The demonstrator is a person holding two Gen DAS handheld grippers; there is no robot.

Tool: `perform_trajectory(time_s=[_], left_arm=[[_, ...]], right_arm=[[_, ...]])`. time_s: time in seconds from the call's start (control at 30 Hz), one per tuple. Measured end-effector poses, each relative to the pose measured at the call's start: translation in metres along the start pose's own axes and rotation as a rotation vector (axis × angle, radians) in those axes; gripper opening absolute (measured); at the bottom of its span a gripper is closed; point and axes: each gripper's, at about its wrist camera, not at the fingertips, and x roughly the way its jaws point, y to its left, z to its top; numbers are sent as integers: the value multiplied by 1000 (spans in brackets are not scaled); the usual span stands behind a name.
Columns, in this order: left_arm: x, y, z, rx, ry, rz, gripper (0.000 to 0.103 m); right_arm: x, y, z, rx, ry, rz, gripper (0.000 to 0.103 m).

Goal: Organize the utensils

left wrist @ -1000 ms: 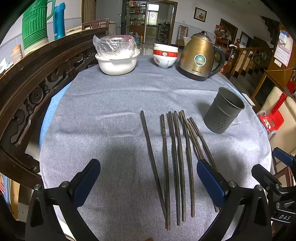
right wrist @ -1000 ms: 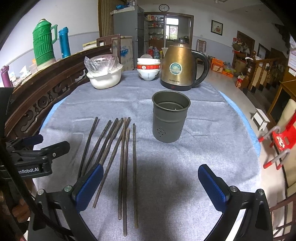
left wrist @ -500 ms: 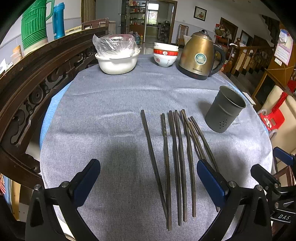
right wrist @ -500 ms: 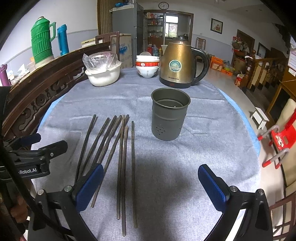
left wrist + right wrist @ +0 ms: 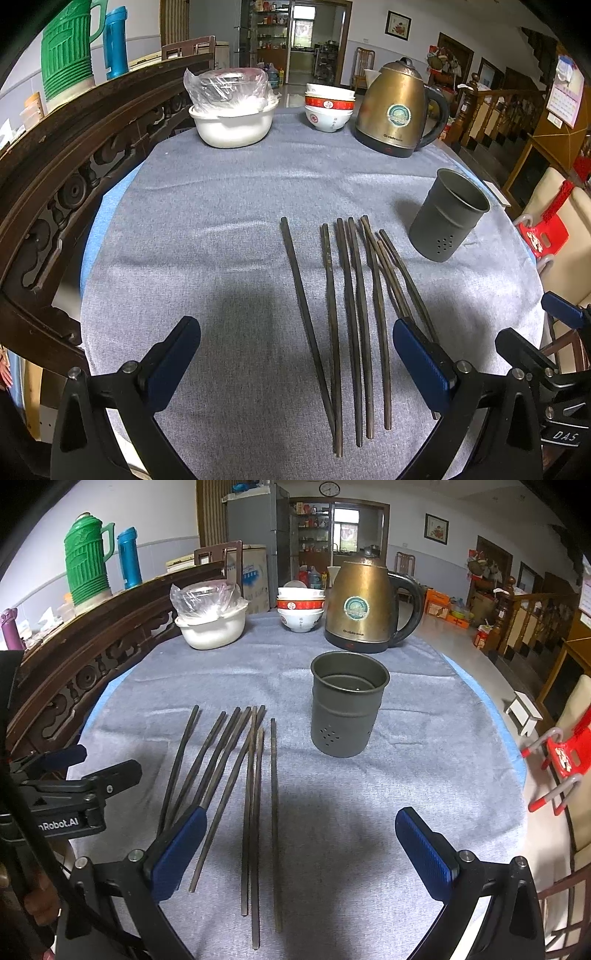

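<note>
Several dark chopsticks (image 5: 351, 314) lie side by side on the grey tablecloth (image 5: 207, 236), and also show in the right wrist view (image 5: 236, 775). A grey metal utensil cup (image 5: 448, 216) with holes stands upright and empty to their right, seen too in the right wrist view (image 5: 347, 705). My left gripper (image 5: 295, 363) is open and empty, hovering over the near ends of the chopsticks. My right gripper (image 5: 301, 849) is open and empty, just right of the chopsticks and short of the cup.
At the table's far side stand a white bowl with a plastic bag (image 5: 232, 114), stacked red-and-white bowls (image 5: 328, 109) and a brass kettle (image 5: 397, 109). A carved wooden rail (image 5: 55, 177) runs along the left. A red stool (image 5: 565, 753) is beyond the right edge.
Both grippers have drifted very slightly; the scene has shifted a little in both views. The chopsticks and cup have not moved.
</note>
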Motion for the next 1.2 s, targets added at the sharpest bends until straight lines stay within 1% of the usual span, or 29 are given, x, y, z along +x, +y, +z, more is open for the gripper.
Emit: perform_trajectory(time_s=[0.97,1.2], left_arm=[[-2,-3,0,13,-1,3,103],[-1,0,0,7,8,3,103]], right_arm=[[-1,4,0,-4,1,30,103],[0,4,0,0,6,50,103]])
